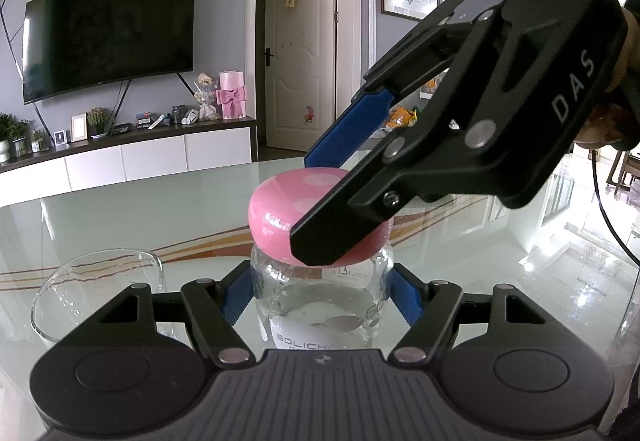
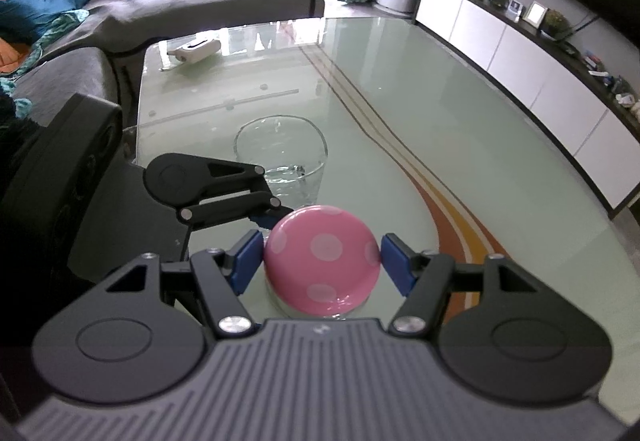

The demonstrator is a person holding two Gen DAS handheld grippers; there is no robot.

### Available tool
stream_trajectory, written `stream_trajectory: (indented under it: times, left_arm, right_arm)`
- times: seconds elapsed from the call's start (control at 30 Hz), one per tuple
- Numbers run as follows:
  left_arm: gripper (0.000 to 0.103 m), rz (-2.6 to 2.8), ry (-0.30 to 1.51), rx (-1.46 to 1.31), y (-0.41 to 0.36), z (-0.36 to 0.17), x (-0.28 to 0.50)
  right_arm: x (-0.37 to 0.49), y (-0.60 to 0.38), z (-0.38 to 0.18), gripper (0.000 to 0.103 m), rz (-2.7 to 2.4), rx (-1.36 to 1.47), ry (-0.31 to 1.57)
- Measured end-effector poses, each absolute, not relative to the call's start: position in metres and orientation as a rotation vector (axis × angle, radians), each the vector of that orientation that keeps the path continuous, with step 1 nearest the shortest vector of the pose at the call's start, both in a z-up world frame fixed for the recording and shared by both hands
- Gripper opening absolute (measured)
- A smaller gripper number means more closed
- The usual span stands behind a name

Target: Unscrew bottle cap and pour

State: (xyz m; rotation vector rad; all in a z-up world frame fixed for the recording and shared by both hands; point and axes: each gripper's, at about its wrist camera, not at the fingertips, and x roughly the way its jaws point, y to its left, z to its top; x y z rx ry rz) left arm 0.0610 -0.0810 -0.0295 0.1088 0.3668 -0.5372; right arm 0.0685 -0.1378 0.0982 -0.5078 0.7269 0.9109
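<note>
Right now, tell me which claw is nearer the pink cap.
Right. The right claw has its pads on both sides of the pink cap, touching or nearly so. The left claw sits lower, closed around the glass bottle body beneath the cap.

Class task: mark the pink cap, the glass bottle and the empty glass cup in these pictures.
pink cap (image 2: 320, 257): right wrist view, centre of its spotted top.
glass bottle (image 1: 320, 301): left wrist view, clear body below the cap.
glass cup (image 2: 280, 157): right wrist view, front wall under the rim.
</note>
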Motion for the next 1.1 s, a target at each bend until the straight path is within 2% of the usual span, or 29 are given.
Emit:
stream_trajectory:
  times: [0.2, 0.43, 0.7, 1.0, 1.1]
  left_arm:
    - [0.075, -0.539, 0.367, 0.108, -0.080, -0.028, 0.061]
    - [0.076, -0.541, 0.368, 0.106, -0.080, -0.026, 0.063]
    - [0.076, -0.542, 0.368, 0.106, -0.079, -0.023, 0.061]
    - [0.077, -0.542, 0.369, 0.108, -0.080, -0.021, 0.062]
    - [0.077, -0.542, 0.368, 0.109, -0.081, -0.023, 0.061]
  right_arm:
    - [0.064, -0.135, 0.098, 0.067, 0.887, -0.514, 0.719]
    - [0.055, -0.138, 0.104, 0.080, 0.781, -0.431, 0.674]
    - [0.046, -0.142, 0.107, 0.081, 0.575, -0.282, 0.693]
    - [0.038, -0.128, 0.094, 0.081, 0.516, -0.330, 0.713]
    - [0.040, -0.127, 0.091, 0.076, 0.510, -0.325, 0.727]
